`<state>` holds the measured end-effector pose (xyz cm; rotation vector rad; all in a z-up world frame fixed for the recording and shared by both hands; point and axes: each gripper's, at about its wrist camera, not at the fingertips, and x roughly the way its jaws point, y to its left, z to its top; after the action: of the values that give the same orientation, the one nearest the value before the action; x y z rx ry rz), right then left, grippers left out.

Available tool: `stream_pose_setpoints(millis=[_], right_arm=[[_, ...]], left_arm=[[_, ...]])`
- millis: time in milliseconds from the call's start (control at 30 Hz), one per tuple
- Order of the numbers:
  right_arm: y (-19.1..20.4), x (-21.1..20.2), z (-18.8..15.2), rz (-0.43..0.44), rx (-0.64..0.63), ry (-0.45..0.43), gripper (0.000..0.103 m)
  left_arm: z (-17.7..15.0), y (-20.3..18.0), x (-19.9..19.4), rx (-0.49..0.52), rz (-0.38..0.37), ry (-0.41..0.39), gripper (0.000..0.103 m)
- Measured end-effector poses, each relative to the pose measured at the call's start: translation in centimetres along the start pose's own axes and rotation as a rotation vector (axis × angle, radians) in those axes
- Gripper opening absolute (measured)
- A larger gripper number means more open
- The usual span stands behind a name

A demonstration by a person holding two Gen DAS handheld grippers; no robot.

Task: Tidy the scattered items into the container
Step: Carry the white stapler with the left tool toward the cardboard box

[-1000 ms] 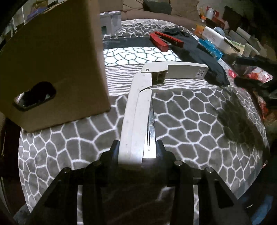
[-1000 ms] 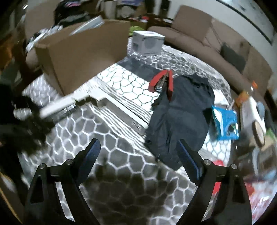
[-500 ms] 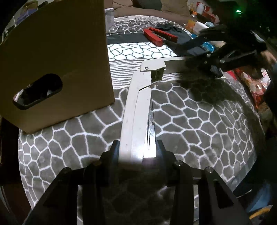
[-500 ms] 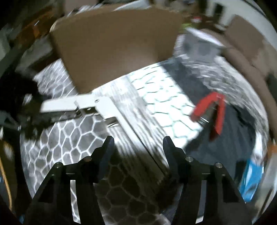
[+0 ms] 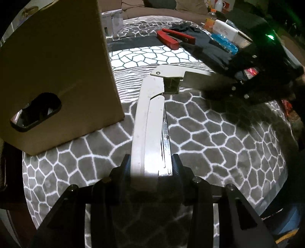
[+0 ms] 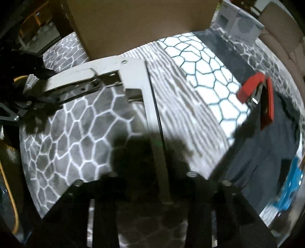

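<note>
Closing in from wide open, the right gripper point(image 6: 158, 183) now pinches the far arm of the open white stapler point(image 5: 150, 122) while the left gripper point(image 5: 151, 167) clamps its other arm, both lifting it beside the box point(image 5: 57, 72).

Grey cloth with white honeycomb pattern point(image 5: 219, 141) covering table; brown fabric sofa point(image 5: 158, 9) behind.

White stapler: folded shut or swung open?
Swung open: the white stapler has its two arms splayed at roughly a right angle from the hinge, flat on the patterned cloth.
</note>
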<state>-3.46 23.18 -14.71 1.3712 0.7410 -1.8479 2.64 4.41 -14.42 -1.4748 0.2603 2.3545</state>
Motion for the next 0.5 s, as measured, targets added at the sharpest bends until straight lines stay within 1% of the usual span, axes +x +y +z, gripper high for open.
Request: stream_pose_setpoints(millis=[100, 200, 233, 333, 400, 467, 500], right_arm=[[0.9, -0.1, -0.5, -0.036, 0.061, -0.026, 0.024], [1.4, -0.4, -1.4, -0.058, 0.173, -0.030, 0.018], [2.2, -0.8, -1.7, -0.074, 0.202, -0.046, 0.017], [5.1, -2.1, -2.3, -0.129, 0.284, -0.103, 0.011], [7.0, -2.9, -2.8, -0.165, 0.339, -0.141, 0.010], [8.5, -3.1, -3.2, -0.199, 0.383, -0.149, 0.011], [9.1, -3.0, -3.3, -0.216, 0.393, -0.139, 0.012]], left_arm=[[0.2, -0.1, 0.5, -0.004, 0.018, 0.009, 0.042], [0.2, -0.2, 0.9, -0.008, 0.039, 0.007, 0.042], [0.3, -0.2, 0.9, -0.011, 0.043, 0.005, 0.042], [0.5, 0.1, 0.9, -0.039, 0.024, -0.002, 0.042], [0.6, 0.4, 0.7, -0.059, -0.006, -0.008, 0.042], [0.5, 0.0, 0.6, -0.050, -0.005, -0.009, 0.042], [0.5, -0.2, 0.6, -0.041, 0.001, -0.011, 0.041]])
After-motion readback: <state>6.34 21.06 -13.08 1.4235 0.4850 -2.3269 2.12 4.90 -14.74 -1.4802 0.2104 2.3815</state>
